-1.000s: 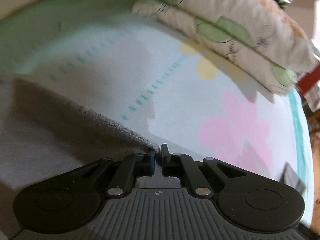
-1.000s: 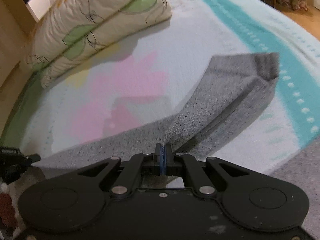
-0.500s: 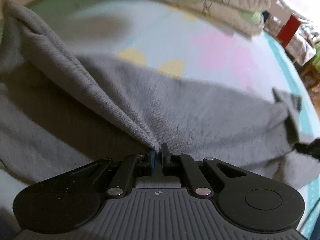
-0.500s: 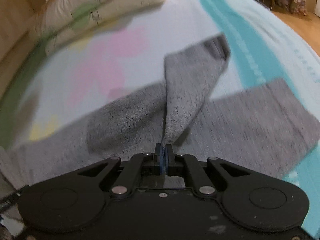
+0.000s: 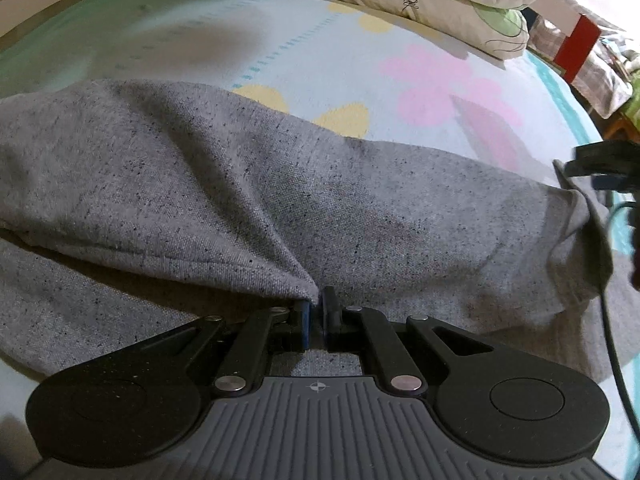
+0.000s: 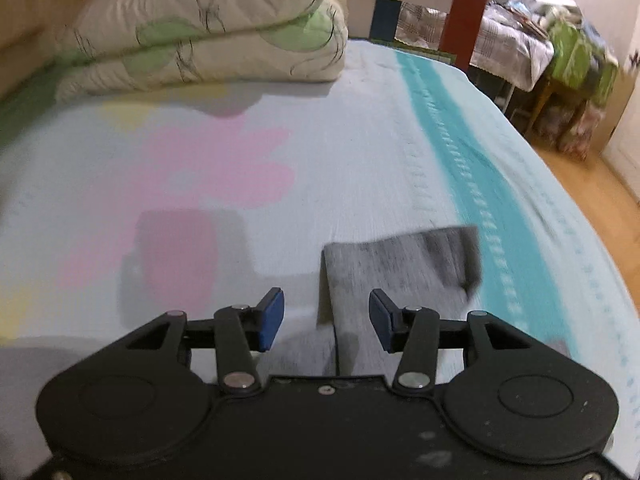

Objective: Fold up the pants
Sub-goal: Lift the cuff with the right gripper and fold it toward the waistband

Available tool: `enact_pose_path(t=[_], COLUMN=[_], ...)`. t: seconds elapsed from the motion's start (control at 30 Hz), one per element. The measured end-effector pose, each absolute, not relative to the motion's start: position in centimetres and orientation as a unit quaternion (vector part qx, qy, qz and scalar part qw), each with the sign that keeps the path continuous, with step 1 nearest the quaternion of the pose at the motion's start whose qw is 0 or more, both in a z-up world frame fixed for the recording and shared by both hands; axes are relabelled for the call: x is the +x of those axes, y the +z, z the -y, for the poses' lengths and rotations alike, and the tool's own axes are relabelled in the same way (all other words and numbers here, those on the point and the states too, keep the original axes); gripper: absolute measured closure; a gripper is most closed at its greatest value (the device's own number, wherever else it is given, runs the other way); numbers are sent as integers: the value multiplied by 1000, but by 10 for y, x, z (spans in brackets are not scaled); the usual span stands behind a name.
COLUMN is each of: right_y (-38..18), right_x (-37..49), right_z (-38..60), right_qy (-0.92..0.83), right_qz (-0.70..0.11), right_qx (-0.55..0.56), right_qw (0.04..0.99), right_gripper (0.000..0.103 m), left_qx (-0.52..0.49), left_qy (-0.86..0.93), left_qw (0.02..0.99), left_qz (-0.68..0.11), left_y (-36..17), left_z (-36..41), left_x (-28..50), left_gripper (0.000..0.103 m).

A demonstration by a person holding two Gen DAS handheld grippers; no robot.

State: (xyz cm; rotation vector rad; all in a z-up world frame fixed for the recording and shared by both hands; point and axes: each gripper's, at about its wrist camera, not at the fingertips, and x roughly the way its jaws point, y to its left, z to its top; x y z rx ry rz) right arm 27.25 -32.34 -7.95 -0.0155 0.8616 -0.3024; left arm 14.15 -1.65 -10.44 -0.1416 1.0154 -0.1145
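Note:
Grey speckled pants [image 5: 320,200] lie across the flowered bed sheet, one layer folded over the other. My left gripper [image 5: 316,312] is shut on a pinched corner of the upper layer, just above the lower cloth. In the right wrist view my right gripper [image 6: 326,316] has its jaws opening, blue pads apart; the grey leg end [image 6: 404,272] lies on the sheet below and beyond them, not pressed by either pad. The right gripper [image 5: 600,168] also shows at the right edge of the left wrist view, above the pants' far end.
A folded cream quilt [image 6: 208,40] with green leaves sits at the head of the bed. A teal stripe [image 6: 480,184] runs along the sheet's right side. Beyond the bed edge are wooden floor [image 6: 592,176] and cluttered furniture [image 6: 540,40].
Both grippers carried the pants' edge over onto the lower layer. The right jaws then opened and let the leg end drop onto the sheet. The left stays pinched on the cloth.

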Motion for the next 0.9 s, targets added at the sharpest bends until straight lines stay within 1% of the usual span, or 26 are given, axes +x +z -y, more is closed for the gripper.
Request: enact_pose_path(t=[0.07,0.13,0.2,0.23,0.27,0.37,0.47,0.57,0.67,0.8,0.9], right_y=[-94,-107,-109,-101,-90,-46,4,26,11,-50,-89], right_x=[292,302,303,300,296,272,228,183,142,112,104], right_z=[319,320,330,339,348,372,405,438,465,481,480], right_qy=[-155,-165,-167,-163,-159,-168,-178,-195,-210,-214,-221], right_qz=[-435,-456,-465,-464,-455,-402,-347,-325,-343,-414,-442], right_qx=[-44,-74,-73,-54,-30,-2,27,66,98,150,152], right_qw=[886,871,866,869,876,900,920,923,911,872,856], right_gripper=[55,61,96,97,102,101,101,101,101,101,100], left_qx=[-72,-73,-77,-79,-79,-80,-72,-64,-58,-31,-21], left_qy=[-53,-54,-56,-59,-61,-64,-66,-71,-73,-63,-61], left_qw=[868,868,869,873,877,892,909,914,900,875,868], left_qz=[-488,-488,-485,-478,-469,-440,-404,-394,-426,-479,-492], left_y=[-105,-105,-101,-97,-91,-66,-40,-33,-52,-91,-106], left_z=[18,18,17,17,17,18,20,20,22,29,30], left_x=[145,148,151,152,152,149,136,119,105,99,102], left_gripper=[98,98,99,100,100,100,100,99,99,99,99])
